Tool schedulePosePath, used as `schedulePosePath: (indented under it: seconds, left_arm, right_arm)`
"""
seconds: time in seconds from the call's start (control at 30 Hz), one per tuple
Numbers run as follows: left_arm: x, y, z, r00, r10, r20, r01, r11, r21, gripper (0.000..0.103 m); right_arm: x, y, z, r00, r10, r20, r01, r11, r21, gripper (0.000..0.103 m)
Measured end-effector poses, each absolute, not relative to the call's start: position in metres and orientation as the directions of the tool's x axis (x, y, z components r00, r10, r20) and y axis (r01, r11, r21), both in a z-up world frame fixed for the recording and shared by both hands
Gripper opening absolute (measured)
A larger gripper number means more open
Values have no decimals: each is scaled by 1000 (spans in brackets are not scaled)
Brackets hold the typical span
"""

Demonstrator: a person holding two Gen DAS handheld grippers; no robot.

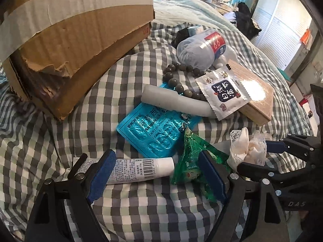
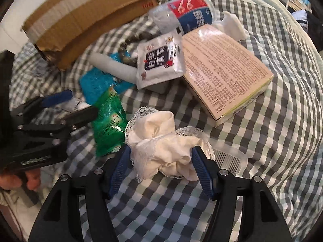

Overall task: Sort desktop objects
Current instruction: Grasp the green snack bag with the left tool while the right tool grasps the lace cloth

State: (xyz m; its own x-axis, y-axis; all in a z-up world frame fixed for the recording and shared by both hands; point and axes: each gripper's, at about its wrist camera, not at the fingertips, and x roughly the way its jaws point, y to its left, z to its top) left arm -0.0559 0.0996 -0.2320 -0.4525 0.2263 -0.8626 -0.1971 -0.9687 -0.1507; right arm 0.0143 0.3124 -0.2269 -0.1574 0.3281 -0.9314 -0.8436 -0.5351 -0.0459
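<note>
Cream satin trimmed with white lace — a crumpled scrunchie [image 2: 161, 147] — is seen bunched on the checked bedspread [image 2: 272, 141], just beside a green packet [image 2: 109, 129] and partly over a clear comb [image 2: 228, 159]. It is flanked by the blue pads [image 2: 201, 167] of the right gripper [image 2: 161, 167], whose jaws are set at its sides, though a firm squeeze cannot be told. The left gripper [image 1: 157, 173] is held wide open over a white tube [image 1: 139, 170] and the packet's edge — nothing is grasped.

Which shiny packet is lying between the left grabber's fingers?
The green snack packet. It lies inside the open left gripper, while the blue pill sheet and white sachet lie farther away.
</note>
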Motion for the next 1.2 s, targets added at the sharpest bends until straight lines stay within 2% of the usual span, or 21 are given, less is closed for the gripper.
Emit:
schedulePosePath:
  seconds: [0.07, 0.17, 0.37, 0.6, 0.67, 0.7, 0.73, 0.77, 0.93, 1.2]
  left_arm:
    - [-53, 101, -231, -455, 238, -858, -209, -965, -156, 86]
    - [-52, 106, -231, -454, 266, -851, -238, -956, -171, 86]
    - [-44, 125, -231, -435, 307, -847, -330, -929, -167, 86]
    - [-46, 144, -242, -412, 294, -863, -394, -911, -123, 86]
    - [-43, 150, -243, -420, 267, -867, -408, -909, -82, 80]
    - [-42, 153, -243, -422, 265, -867, -422, -904, -70, 69]
    - [-41, 155, -243, -416, 274, -867, -445, -893, -68, 54]
    - [-41, 156, -243, -404, 286, -869, -458, -885, -79, 51]
    - [-44, 145, -240, -373, 341, -863, -430, -888, -165, 44]
    - [-43, 134, -230, -373, 361, -855, -395, -895, -206, 43]
  right_arm:
    - [16, 313, -226, -119, 357, -926, -847, -523, -93, 28]
    - [26, 316, -220, -148, 369, -918, -869, -492, -58, 21]
    - [37, 321, -200, -142, 443, -885, -892, -445, -80, 20]
    - [44, 325, -199, -127, 437, -891, -916, -396, -64, 20]
    - [43, 325, -198, -120, 435, -892, -917, -394, -69, 20]
    - [46, 324, -198, -122, 434, -893, -917, -394, -66, 20]
    - [47, 323, -197, -120, 435, -893, -917, -393, -68, 20]
    - [47, 323, -197, -120, 436, -892, -917, -393, -69, 20]
    - [49, 323, -197, -115, 440, -890, -917, -393, -76, 20]
    - [45, 318, -183, -122, 462, -878, -908, -410, -89, 20]
